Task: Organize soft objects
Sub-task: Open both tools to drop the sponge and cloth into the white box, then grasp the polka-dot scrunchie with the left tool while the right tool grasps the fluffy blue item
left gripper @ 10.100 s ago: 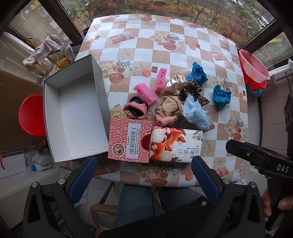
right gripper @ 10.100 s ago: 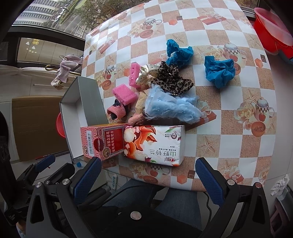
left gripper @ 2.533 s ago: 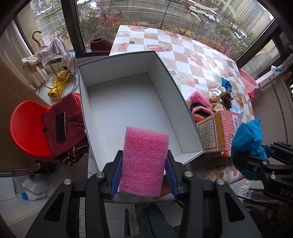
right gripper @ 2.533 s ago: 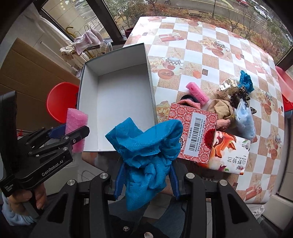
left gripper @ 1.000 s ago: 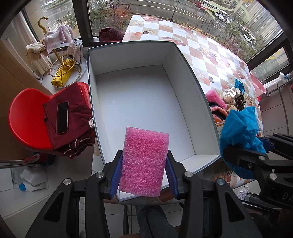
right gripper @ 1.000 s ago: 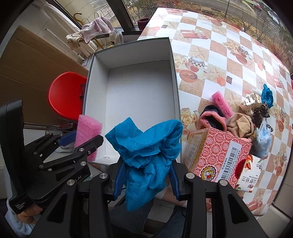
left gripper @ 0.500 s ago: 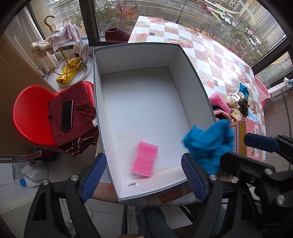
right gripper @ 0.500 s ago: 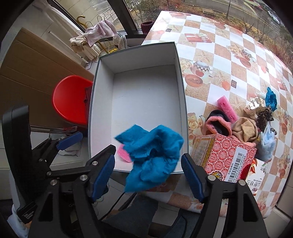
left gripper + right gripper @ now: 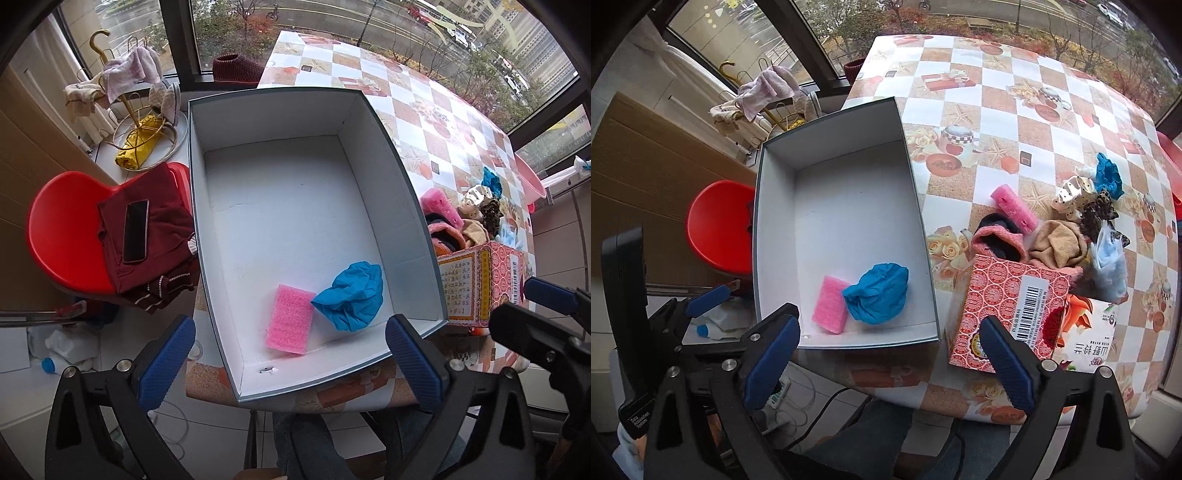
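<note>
Now both claws are seen spread wide over the near end of the box (image 9: 273, 229), their jaws opening with nothing between them. The left claw (image 9: 291, 363) is held above the box's near wall, and the right claw (image 9: 886, 362) is held just to its right, over the near bench (image 9: 1015, 122) edge. Two soft things are laid on the white floor of the box, toward its near right corner: a pink sponge (image 9: 290, 324) lying flat, and a crumpled blue cloth (image 9: 352, 295) touching the sponge's right side. The rest of the box floor is bare. To the right of the box, on the checkered bench, a red carton (image 9: 1004, 314) is stood upright, with a flowered tissue pack (image 9: 1086, 332) against its right side. Beyond these, a pile of soft things is gathered: a pink slipper (image 9: 995, 240), a pink foam piece (image 9: 1014, 208), a tan cloth (image 9: 1058, 243), a pale blue bag (image 9: 1110, 266), a leopard-print scrunchie (image 9: 1095, 216), a spotted white scrunchie (image 9: 1071, 194) and a second blue cloth (image 9: 1108, 175). Left of the bench, a red chair (image 9: 62, 236) is seen with a dark red garment (image 9: 162, 225) and a phone (image 9: 135, 230) on it.
</note>
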Tool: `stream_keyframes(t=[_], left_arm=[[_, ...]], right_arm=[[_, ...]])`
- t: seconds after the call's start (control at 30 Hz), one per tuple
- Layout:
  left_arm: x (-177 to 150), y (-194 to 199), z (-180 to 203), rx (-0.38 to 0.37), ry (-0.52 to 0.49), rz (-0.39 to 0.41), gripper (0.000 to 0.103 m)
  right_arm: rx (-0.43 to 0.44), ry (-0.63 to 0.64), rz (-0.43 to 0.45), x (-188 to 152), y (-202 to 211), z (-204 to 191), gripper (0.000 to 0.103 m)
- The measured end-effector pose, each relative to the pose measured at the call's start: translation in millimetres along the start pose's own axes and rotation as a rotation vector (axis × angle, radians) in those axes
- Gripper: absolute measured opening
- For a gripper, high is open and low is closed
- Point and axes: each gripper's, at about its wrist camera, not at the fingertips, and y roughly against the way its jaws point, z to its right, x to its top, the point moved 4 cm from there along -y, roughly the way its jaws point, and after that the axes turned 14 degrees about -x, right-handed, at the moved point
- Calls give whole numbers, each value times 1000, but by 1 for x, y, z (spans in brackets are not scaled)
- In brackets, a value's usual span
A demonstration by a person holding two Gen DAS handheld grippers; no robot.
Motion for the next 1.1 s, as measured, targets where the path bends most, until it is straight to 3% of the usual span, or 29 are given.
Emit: stream_keyframes(t=[0.27, 0.53, 0.83, 0.97, 1.1], left_arm=[[7, 5, 17, -8, -59, -15, 103], [30, 1, 56, -11, -145, -30, 103], [65, -22, 128, 15, -247, -69, 103], [87, -41, 162, 61, -280, -103, 103], [107, -76, 197, 104, -304, -166, 103]], right_arm=[[3, -129, 40, -5, 22, 40, 99], [-48, -348, 26, -22, 27, 128, 99], [-125, -519, -92, -44, -24, 239, 99], [-154, -504, -144, -38, -60, 269, 99], [-138, -404, -205, -21, -105, 277, 99]])
